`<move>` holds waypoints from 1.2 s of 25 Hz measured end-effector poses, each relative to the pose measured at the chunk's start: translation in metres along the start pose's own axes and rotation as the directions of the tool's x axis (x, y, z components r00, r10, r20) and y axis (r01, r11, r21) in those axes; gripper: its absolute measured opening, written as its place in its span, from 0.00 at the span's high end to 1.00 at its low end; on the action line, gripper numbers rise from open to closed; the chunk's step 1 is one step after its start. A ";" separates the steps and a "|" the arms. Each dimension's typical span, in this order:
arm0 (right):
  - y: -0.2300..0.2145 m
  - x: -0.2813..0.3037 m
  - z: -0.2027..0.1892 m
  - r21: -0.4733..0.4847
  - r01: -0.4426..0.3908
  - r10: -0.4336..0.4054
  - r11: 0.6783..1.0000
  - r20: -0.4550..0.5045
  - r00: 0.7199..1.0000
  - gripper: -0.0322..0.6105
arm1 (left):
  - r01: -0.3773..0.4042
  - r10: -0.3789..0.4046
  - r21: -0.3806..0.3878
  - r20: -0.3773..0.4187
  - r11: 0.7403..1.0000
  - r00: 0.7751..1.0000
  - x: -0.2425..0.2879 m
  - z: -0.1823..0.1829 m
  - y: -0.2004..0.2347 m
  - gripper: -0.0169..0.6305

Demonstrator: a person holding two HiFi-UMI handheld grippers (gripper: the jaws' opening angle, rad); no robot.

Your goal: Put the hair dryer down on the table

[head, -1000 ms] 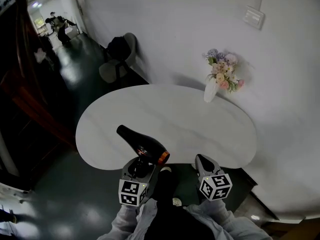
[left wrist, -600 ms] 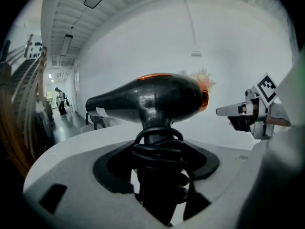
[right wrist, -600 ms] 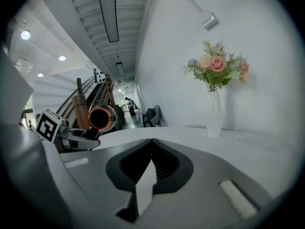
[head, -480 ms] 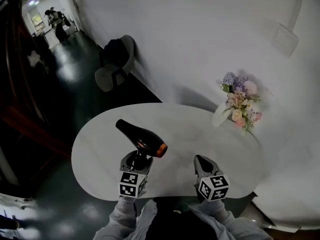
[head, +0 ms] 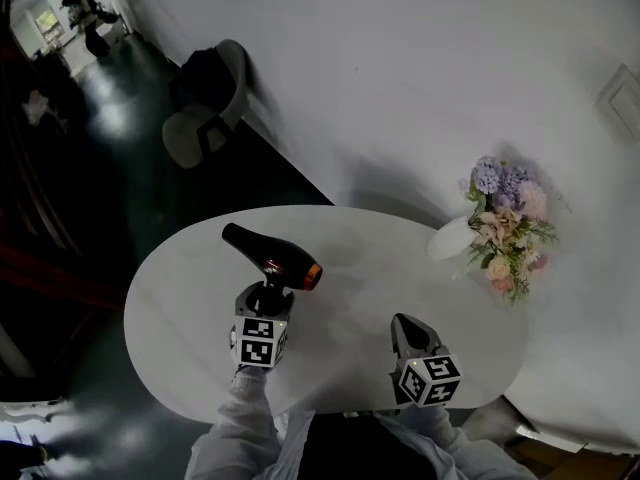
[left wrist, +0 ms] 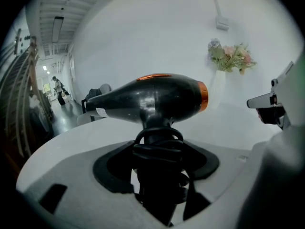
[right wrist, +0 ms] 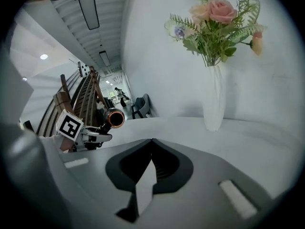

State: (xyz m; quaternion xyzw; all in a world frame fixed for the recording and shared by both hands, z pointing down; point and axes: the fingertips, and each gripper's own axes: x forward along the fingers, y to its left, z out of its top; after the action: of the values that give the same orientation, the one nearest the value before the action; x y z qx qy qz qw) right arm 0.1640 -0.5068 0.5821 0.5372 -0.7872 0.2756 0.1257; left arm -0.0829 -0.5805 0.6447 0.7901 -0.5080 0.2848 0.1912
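The hair dryer [head: 270, 258] is held upright by its handle in the left claw [head: 266, 298], left of centre in the head view, over the left half of the white counter [head: 360, 268] and clear of its surface. Its black barrel lies roughly level, with the narrow nozzle aimed toward the upper left of the frame and the orange-ringed end toward the right. In the left gripper view a black cord [left wrist: 158, 142] is seen bundled round the handle, and the jaws are pressed onto that handle from both sides.

The right claw [head: 408, 330] is seen at lower right of the head view, above the near edge of the counter and well apart from the hair dryer. In the right gripper view its jaws are brought together at the tips, with nothing between them.

A white vase [head: 452, 238] of flowers [head: 505, 233] is placed at the counter's right end, near the white wall [head: 400, 88]. A chair [head: 205, 108] is seen on the dark floor at upper left.
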 end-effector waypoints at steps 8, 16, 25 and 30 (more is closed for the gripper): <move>-0.007 0.023 -0.014 0.011 0.017 -0.017 1.000 -0.058 0.998 0.93 | -0.036 0.033 -0.029 -0.090 0.999 0.995 0.046 -0.020 0.030 0.53; 0.001 0.027 -0.023 0.010 0.013 -0.013 1.000 -0.078 0.997 0.93 | -0.049 0.047 -0.008 -0.164 0.999 0.985 0.056 -0.026 0.028 0.52; 0.015 0.026 -0.021 -0.007 -0.008 0.008 1.000 -0.071 0.997 0.93 | -0.022 0.020 -0.010 -0.187 1.000 0.982 0.059 -0.028 0.029 0.51; 0.025 0.016 -0.015 -0.025 -0.035 0.034 0.999 -0.051 0.998 0.93 | -0.010 0.006 -0.022 -0.194 1.000 0.981 0.059 -0.030 0.027 0.50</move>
State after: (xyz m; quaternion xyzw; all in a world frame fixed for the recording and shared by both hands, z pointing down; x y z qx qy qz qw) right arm 0.1335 -0.5041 0.5954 0.5147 -0.7965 0.2810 0.1475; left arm -0.0960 -0.6146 0.7056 0.7545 -0.4933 0.3552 0.2476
